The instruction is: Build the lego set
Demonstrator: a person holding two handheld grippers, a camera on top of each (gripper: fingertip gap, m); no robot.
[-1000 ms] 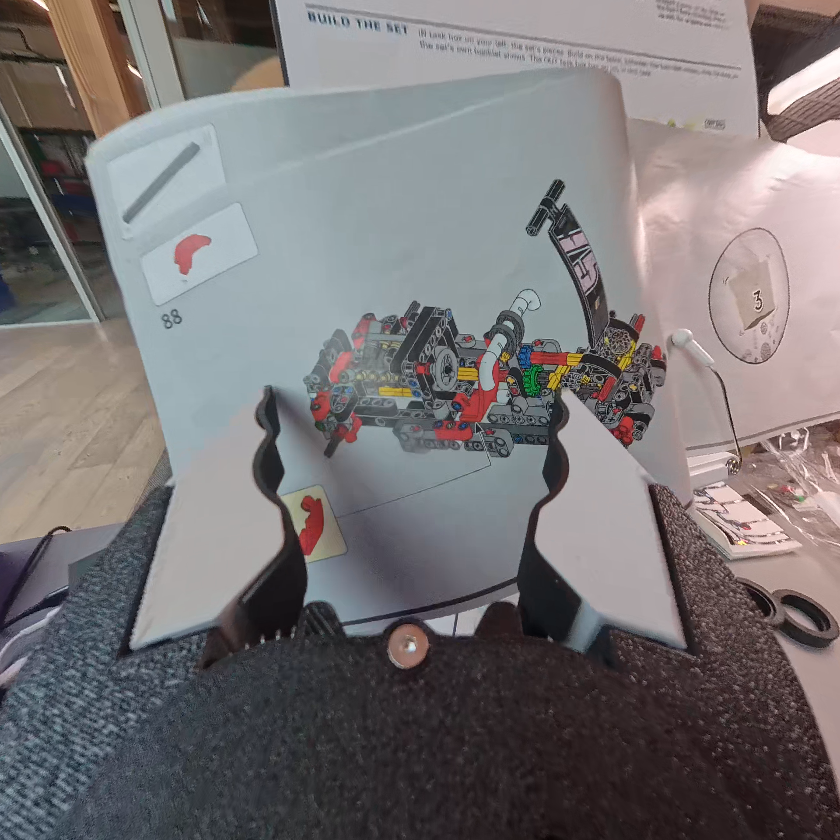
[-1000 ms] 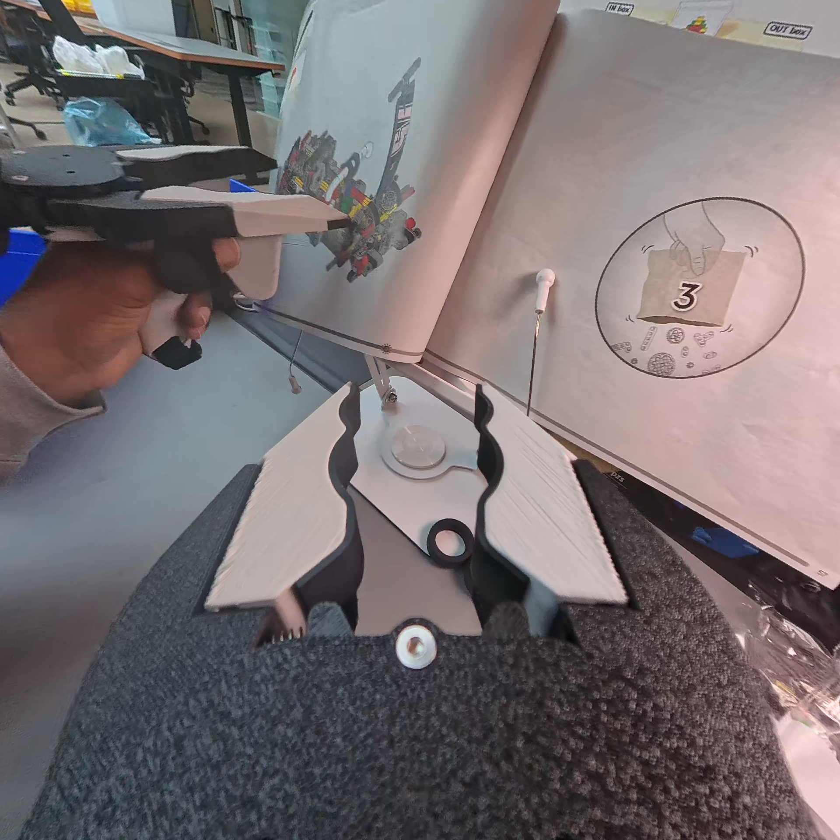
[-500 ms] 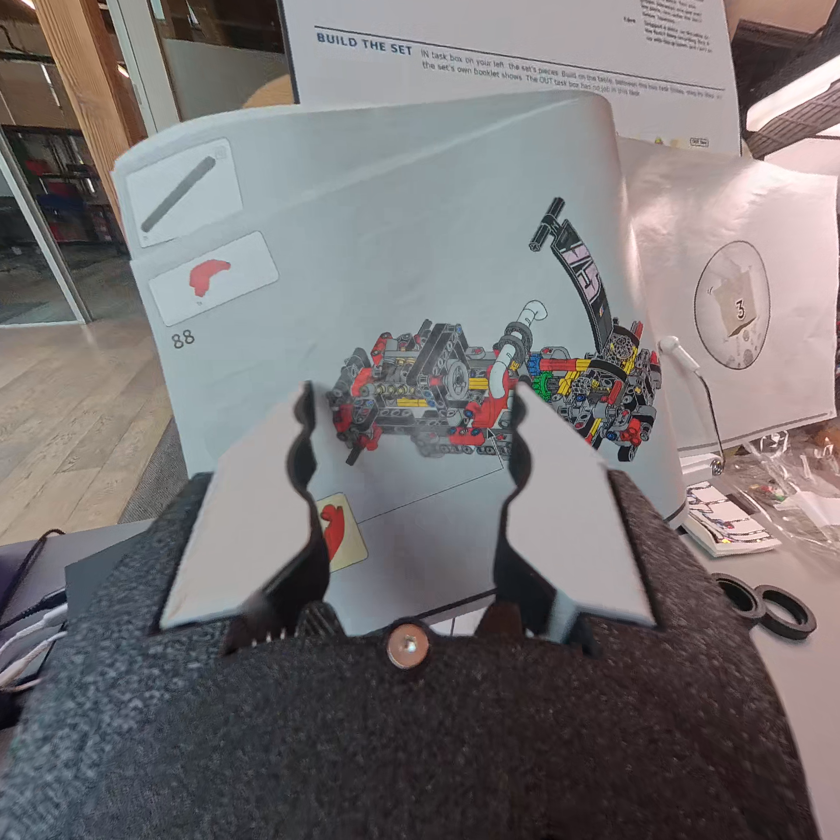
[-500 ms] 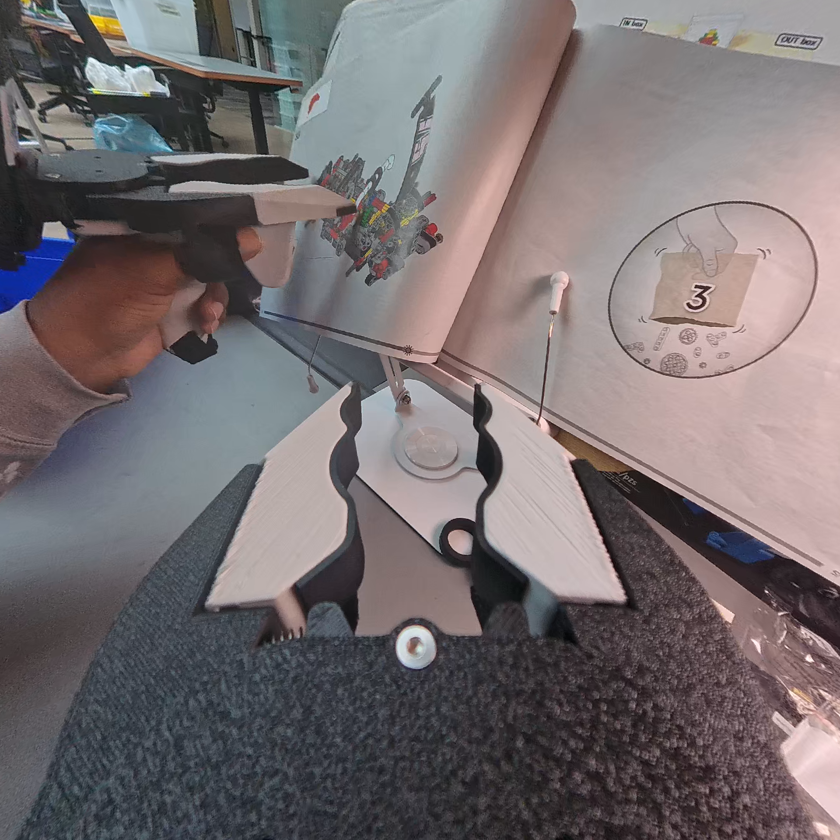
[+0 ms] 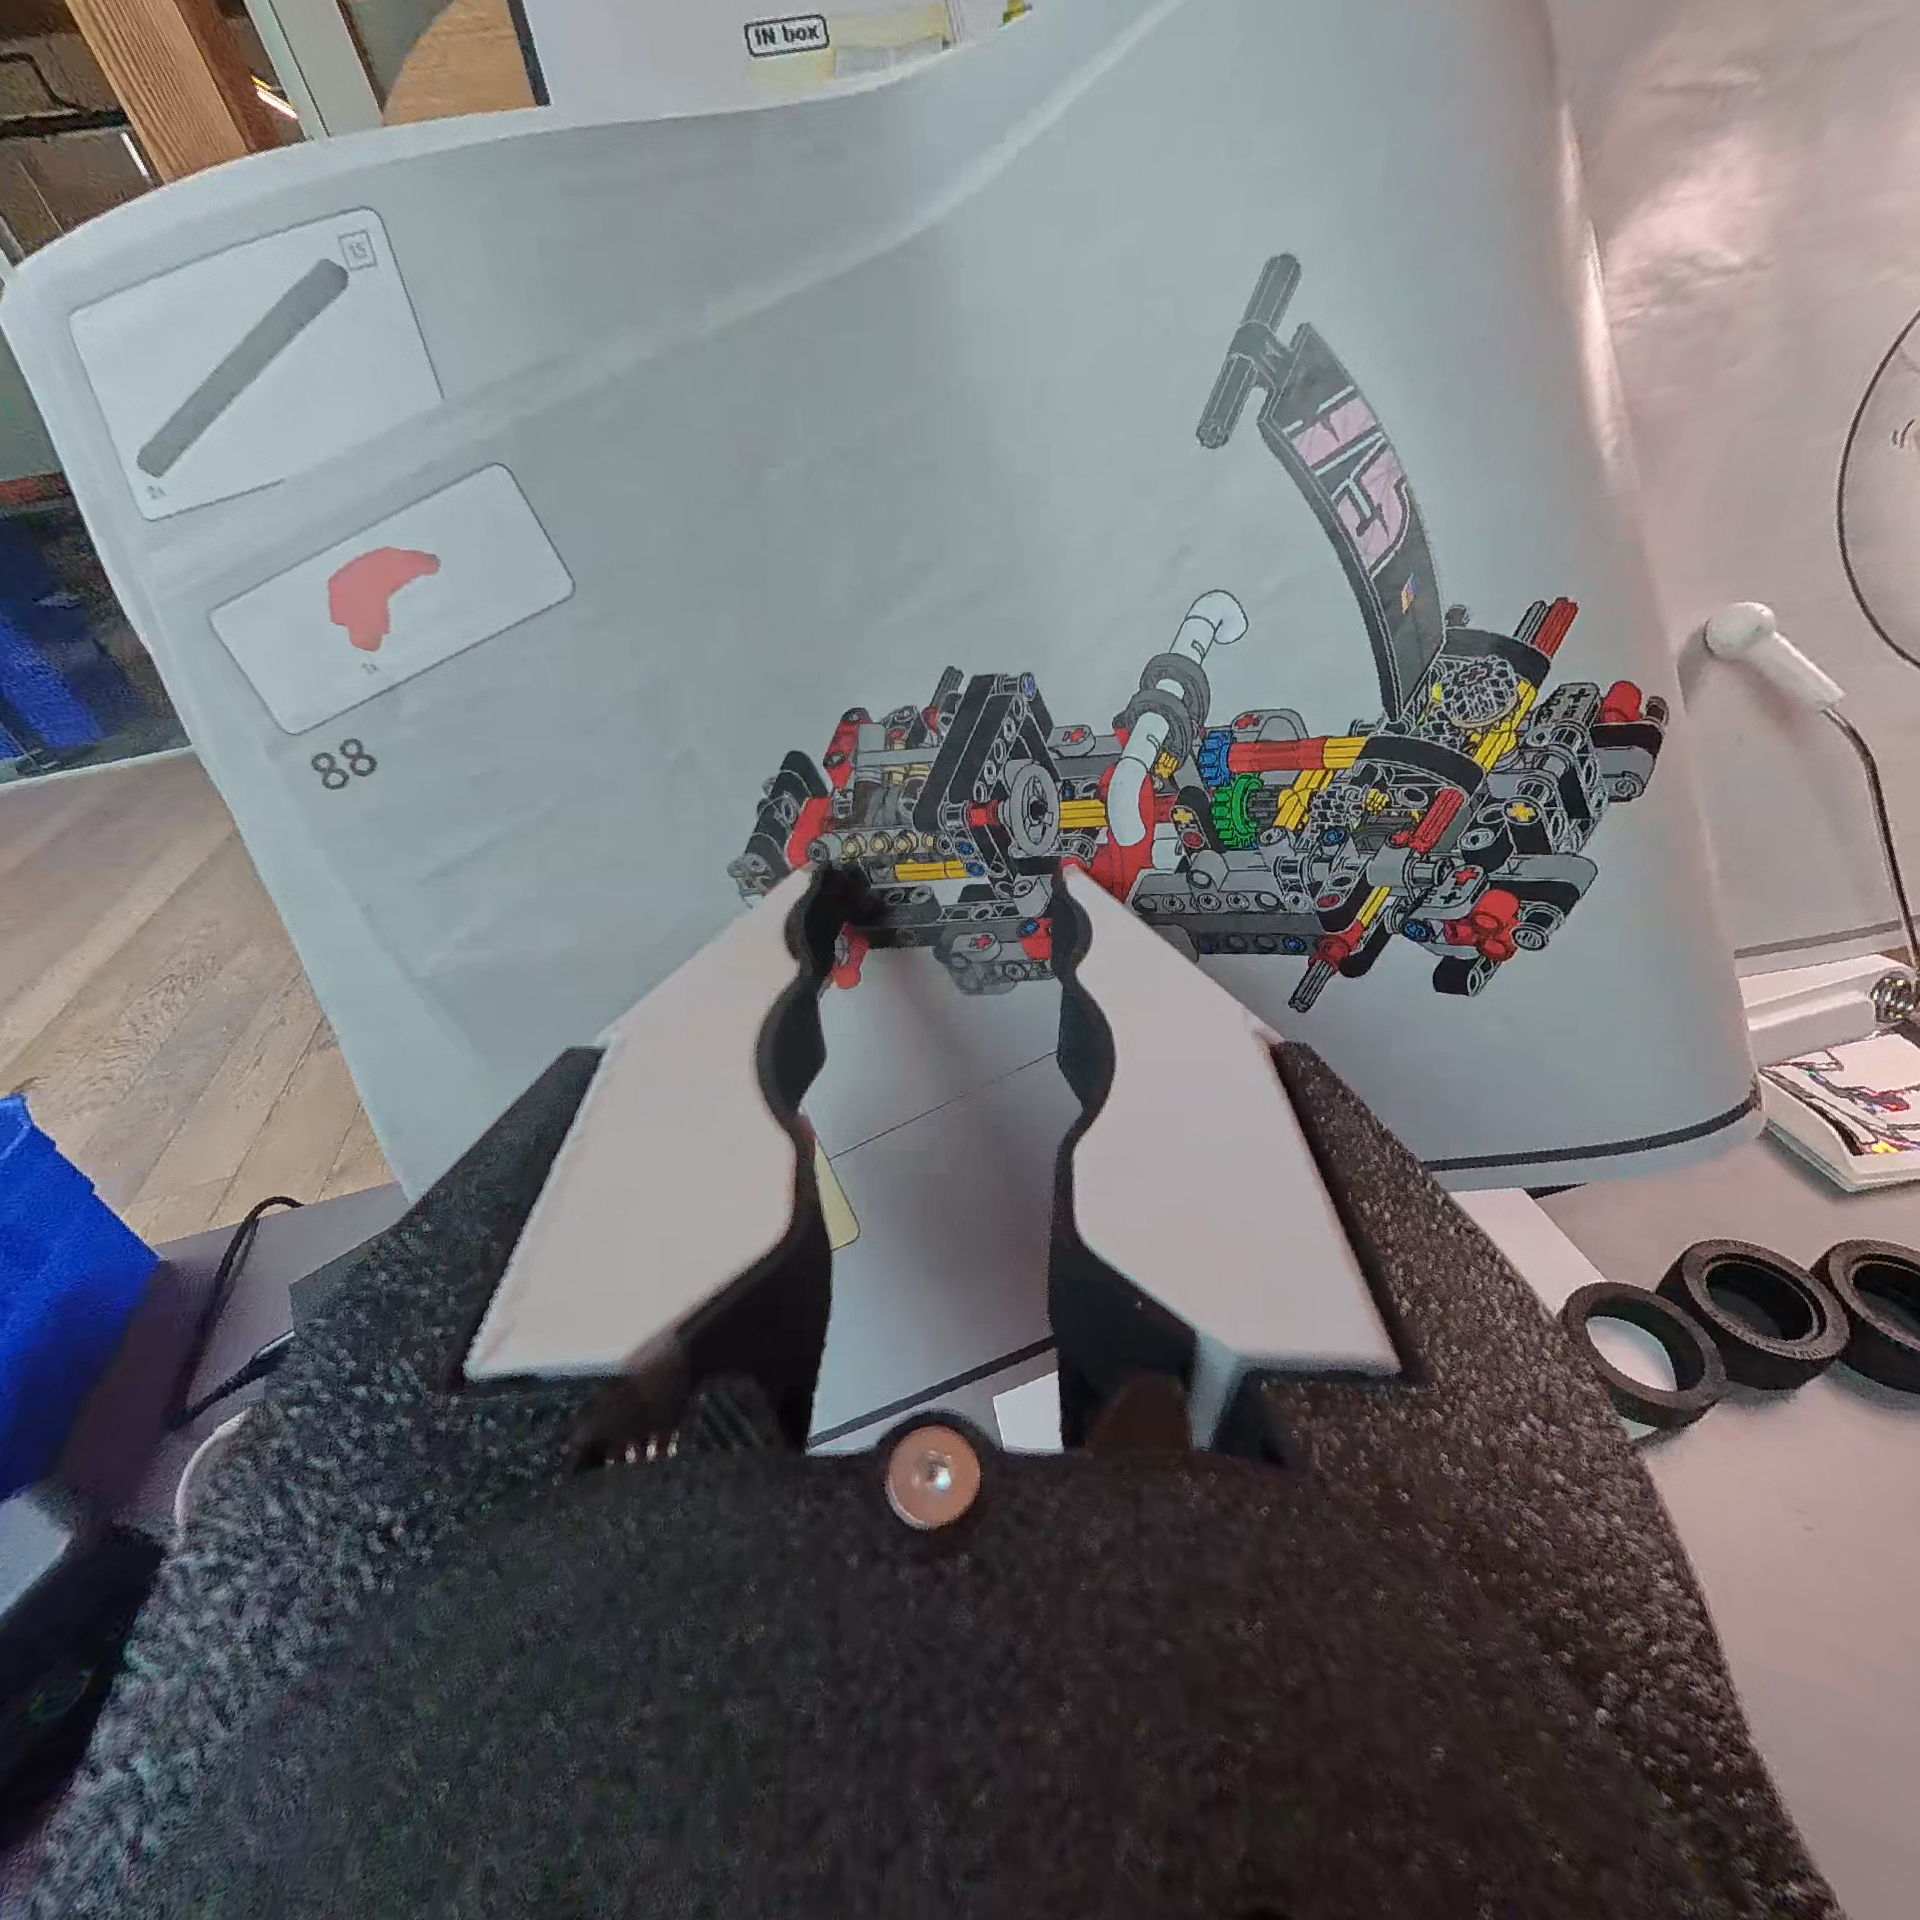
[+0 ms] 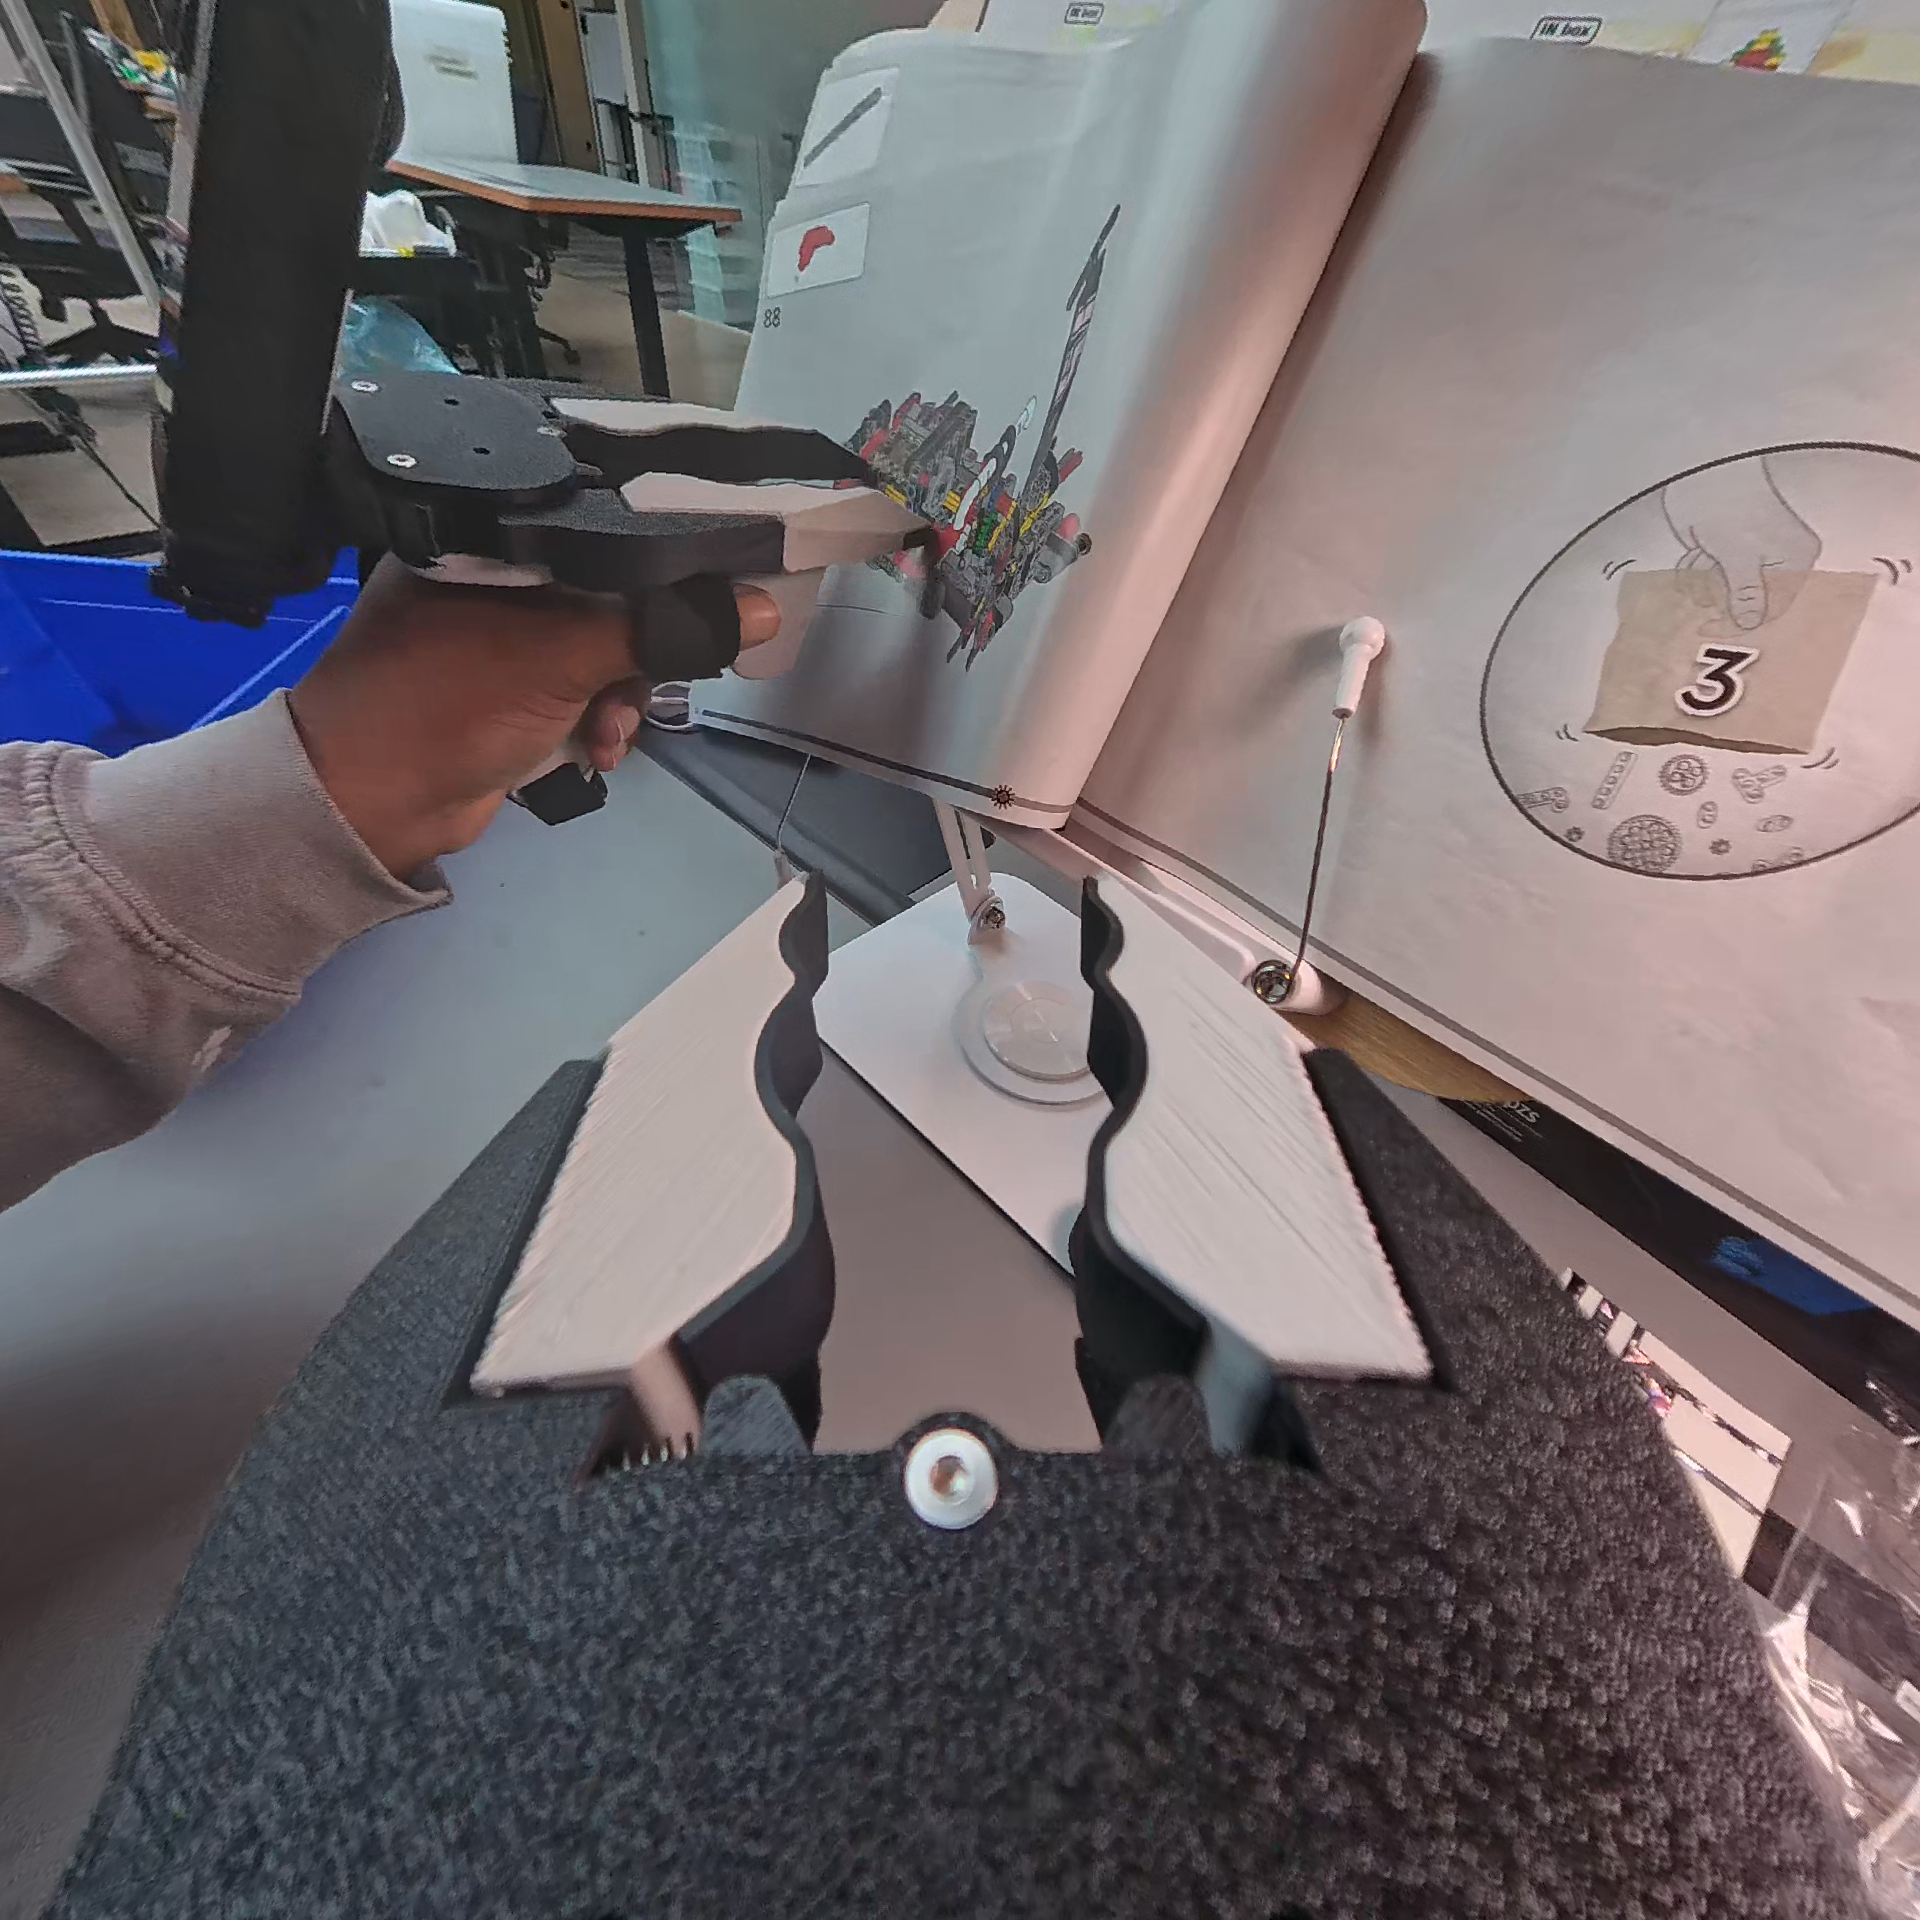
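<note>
1. Grey table point(image 6: 312, 1195) carries everything, with office desks and a wooden floor showing behind at ten o'clock.
2. On it an instruction booklet point(image 5: 935, 520) stands open on a white stand point(image 6: 935, 1049), its left page curling forward and printed with a colourful model drawing point(image 5: 1195, 831).
3. Its right page point(image 6: 1558, 416) lies flat against the stand, held by a thin wire page clip point(image 6: 1340, 748) with a white tip.
4. The left tool point(image 5: 935, 904) points at the curled page, its tips right at the drawing at twelve o'clock; whether they touch the paper cannot be told. Its fingers stand apart with nothing between them.
5. In the right wrist view the left tool point(image 6: 883, 509) comes in from nine o'clock, gripped by a hand point(image 6: 468, 707) in a grey sleeve.
6. The right tool point(image 6: 945, 914) hovers low before the stand's base, fingers apart and empty.
7. Black rubber tyres point(image 5: 1756, 1320) lie in a row on the table at three o'clock of the left tool.
8. A small printed leaflet point(image 5: 1849, 1122) lies beyond them.
9. A blue bin point(image 6: 125, 655) sits at nine o'clock, behind the hand.
</note>
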